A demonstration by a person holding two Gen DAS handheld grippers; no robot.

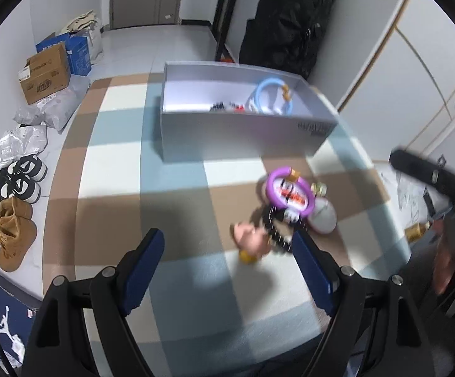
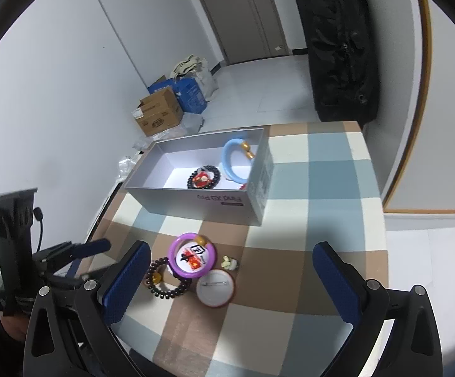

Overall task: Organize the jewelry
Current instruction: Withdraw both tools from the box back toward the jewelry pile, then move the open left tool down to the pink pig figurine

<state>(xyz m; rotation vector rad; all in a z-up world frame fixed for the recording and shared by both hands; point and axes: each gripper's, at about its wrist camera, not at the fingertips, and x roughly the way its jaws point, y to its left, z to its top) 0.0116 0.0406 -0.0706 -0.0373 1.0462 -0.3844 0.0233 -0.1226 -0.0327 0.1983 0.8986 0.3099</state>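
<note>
On the checked cloth lies a pile of jewelry: a purple bangle (image 1: 290, 194) (image 2: 192, 259), a dark bead bracelet (image 1: 277, 229) (image 2: 164, 279), a white round badge (image 1: 323, 215) (image 2: 215, 287) and a small gold charm (image 2: 229, 263). A blurred pink piece (image 1: 251, 240) lies by the beads. Behind them, a grey box (image 1: 243, 138) (image 2: 196, 194) holds a blue bangle (image 1: 271, 97) (image 2: 230, 160) and a beaded bracelet with a red charm (image 2: 203, 177). My left gripper (image 1: 227, 267) is open, just short of the pile. My right gripper (image 2: 232, 282) is open above the badge, holding nothing.
The table's left edge drops to a white floor with cardboard boxes (image 1: 45, 72) (image 2: 159, 114), plastic bags and shoes (image 1: 15, 232). A black bag (image 1: 290, 22) (image 2: 340, 47) hangs at the wall behind the table. The other hand-held gripper (image 1: 428, 172) (image 2: 79, 249) shows at each view's side.
</note>
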